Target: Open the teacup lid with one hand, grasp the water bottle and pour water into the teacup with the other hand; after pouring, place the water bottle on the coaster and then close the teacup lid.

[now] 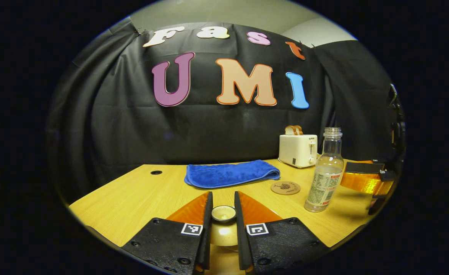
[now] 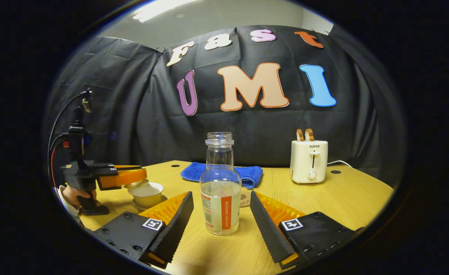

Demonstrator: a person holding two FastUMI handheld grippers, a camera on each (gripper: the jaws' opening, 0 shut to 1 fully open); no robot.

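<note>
The left gripper [image 1: 223,214] pinches the lid knob [image 1: 223,213], holding the lid just above the teacup [image 2: 146,194]. The right gripper [image 2: 220,217] is wide open, the bottle [image 2: 220,191] standing untouched between its fingers. A crooked close could tip the uncapped bottle. The coaster [image 1: 285,187] lies just beyond the bottle; ahead, the cloth [image 2: 224,172] and toaster [image 2: 309,160] crowd the table's [image 2: 354,198] far edge.
</note>
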